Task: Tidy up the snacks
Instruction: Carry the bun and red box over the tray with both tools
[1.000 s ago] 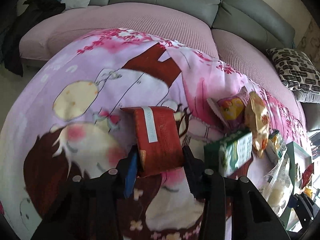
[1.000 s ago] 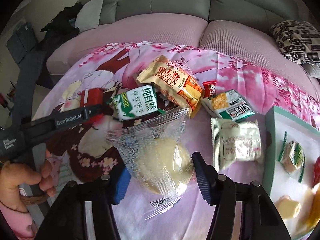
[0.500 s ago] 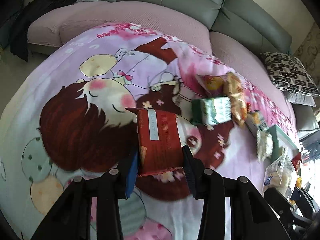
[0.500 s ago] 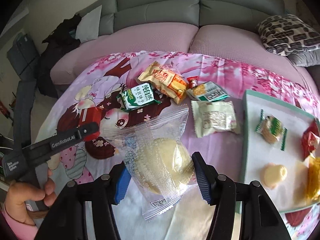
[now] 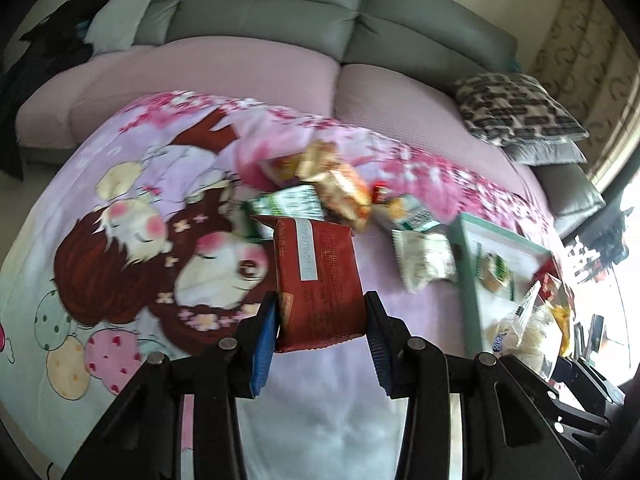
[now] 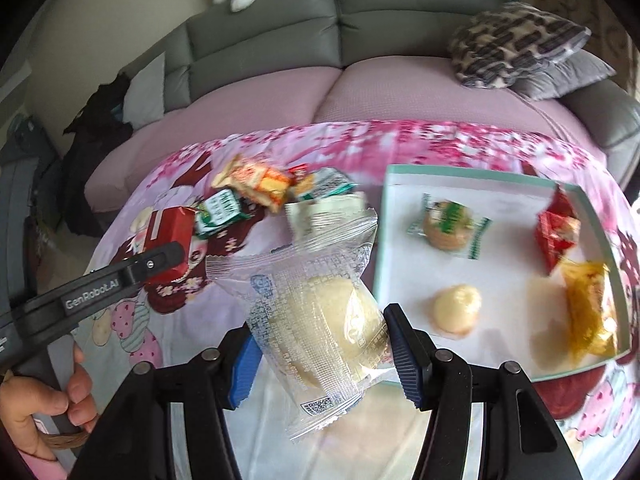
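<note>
My left gripper (image 5: 320, 328) is shut on a dark red snack packet (image 5: 320, 280) with a white date label, held up above the cartoon blanket (image 5: 120, 240). In the right wrist view that same red packet (image 6: 168, 232) shows at the left, in the left gripper's tip. My right gripper (image 6: 320, 344) is shut on a clear-wrapped pale round bun (image 6: 324, 320), lifted beside the near left corner of the white tray (image 6: 500, 248) with a green rim. On the tray lie a green-wrapped cookie (image 6: 448, 224), a red packet (image 6: 558, 232), a yellow packet (image 6: 592, 312) and a pale round sweet (image 6: 456, 310).
Several loose snacks (image 6: 260, 184) lie heaped on the blanket left of the tray: an orange packet, green-and-white packets, a pale wrapped one. A grey sofa (image 6: 360, 20) with pink seat cushions and patterned pillows (image 6: 516, 44) runs behind. A hand (image 6: 40, 400) grips the left tool's handle.
Both grippers have risen and swung right with their loads still held. The tray has come into full view beside the bun, and the snack heap now lies just behind the red packet.
</note>
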A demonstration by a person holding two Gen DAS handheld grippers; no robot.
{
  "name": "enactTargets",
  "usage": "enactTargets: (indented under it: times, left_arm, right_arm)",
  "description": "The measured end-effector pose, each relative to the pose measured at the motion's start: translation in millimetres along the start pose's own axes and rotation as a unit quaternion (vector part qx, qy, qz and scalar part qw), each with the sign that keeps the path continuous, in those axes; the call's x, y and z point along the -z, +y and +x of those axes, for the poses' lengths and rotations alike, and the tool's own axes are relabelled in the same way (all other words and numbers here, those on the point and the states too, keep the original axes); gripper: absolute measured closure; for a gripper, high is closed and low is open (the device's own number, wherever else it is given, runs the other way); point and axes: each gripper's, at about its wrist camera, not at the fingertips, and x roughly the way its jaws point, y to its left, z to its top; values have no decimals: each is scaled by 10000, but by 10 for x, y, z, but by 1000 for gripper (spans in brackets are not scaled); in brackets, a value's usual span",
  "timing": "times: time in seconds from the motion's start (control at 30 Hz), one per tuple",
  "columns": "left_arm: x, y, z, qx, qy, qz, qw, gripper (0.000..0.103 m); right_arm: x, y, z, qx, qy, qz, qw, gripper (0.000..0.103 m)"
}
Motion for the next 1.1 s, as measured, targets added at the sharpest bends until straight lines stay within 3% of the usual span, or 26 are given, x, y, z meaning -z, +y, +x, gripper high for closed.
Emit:
enactTargets:
  times: [0.5, 0.93, 1.1]
  left_arm:
    - [51, -1064, 146, 234, 128, 976, 9949, 59]
    - [96, -1902, 612, 428, 409, 1956, 9789, 59]
    - [89, -2031, 776, 459, 501, 2110, 9751, 59]
  right_arm:
    - [74, -963, -180, 407, -191, 727, 9963, 42]
    - [23, -1516, -24, 661, -102, 1077, 9919, 42]
    - [-28, -1676, 84, 715, -36, 1170, 9905, 42]
